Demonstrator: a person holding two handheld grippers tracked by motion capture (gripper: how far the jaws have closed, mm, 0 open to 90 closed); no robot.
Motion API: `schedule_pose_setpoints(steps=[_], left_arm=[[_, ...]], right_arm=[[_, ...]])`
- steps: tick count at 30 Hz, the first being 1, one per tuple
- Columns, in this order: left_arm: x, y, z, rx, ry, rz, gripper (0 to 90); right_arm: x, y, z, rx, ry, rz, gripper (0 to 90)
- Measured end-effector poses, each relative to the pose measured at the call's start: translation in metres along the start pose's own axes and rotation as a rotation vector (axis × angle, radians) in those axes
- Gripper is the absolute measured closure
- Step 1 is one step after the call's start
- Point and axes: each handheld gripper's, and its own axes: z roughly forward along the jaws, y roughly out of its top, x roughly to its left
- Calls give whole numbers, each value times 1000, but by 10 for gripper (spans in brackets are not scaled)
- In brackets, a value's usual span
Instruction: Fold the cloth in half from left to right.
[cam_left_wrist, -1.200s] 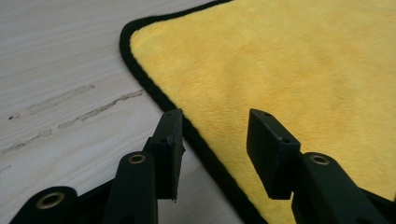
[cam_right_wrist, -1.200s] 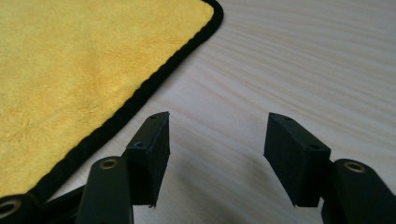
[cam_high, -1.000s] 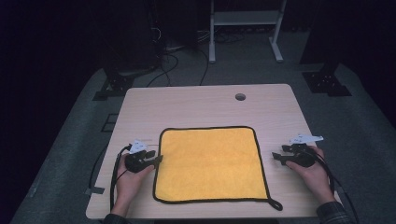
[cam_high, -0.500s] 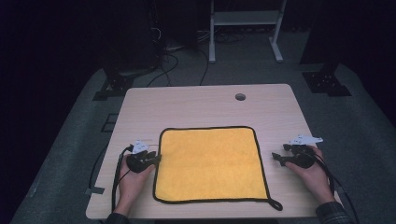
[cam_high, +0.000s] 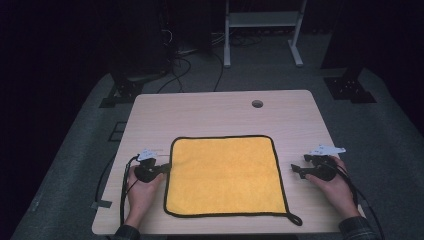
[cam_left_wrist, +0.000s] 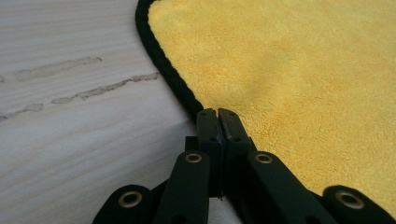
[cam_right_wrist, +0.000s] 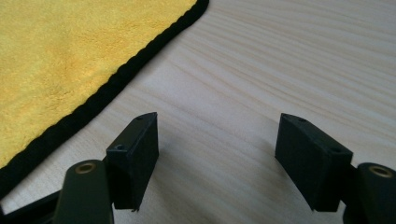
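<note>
A yellow cloth (cam_high: 225, 175) with a black hem lies flat on the middle of the light wooden table (cam_high: 215, 112). My left gripper (cam_high: 164, 168) rests at the cloth's left edge. In the left gripper view its jaws are pressed together, and the left gripper (cam_left_wrist: 218, 113) has its tips against the black hem of the cloth (cam_left_wrist: 303, 70), with nothing visible between them. My right gripper (cam_high: 296, 171) sits on the bare wood just right of the cloth. In its own view the right gripper (cam_right_wrist: 219, 126) stands wide open over the table, the cloth (cam_right_wrist: 56, 56) off to its left.
A small black loop (cam_high: 296, 220) sticks out from the cloth's near right corner. A round cable hole (cam_high: 257, 104) sits near the table's far edge. The left gripper's cable (cam_high: 122, 195) trails off the near left side. A white stand (cam_high: 260, 30) is on the floor beyond.
</note>
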Motion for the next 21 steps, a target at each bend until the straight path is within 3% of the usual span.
schedule_pose_setpoints(steps=[5, 17, 21], left_arm=[[2, 2, -6, -29, -6, -9, 891], [-1, 15, -14, -119, -123, -44, 890], [-3, 19, -12, -140, -168, -38, 890]], right_arm=[[0, 0, 0, 0, 1, -1, 288], [0, 0, 0, 2, 5, -7, 274], [0, 0, 0, 2, 4, -7, 268]])
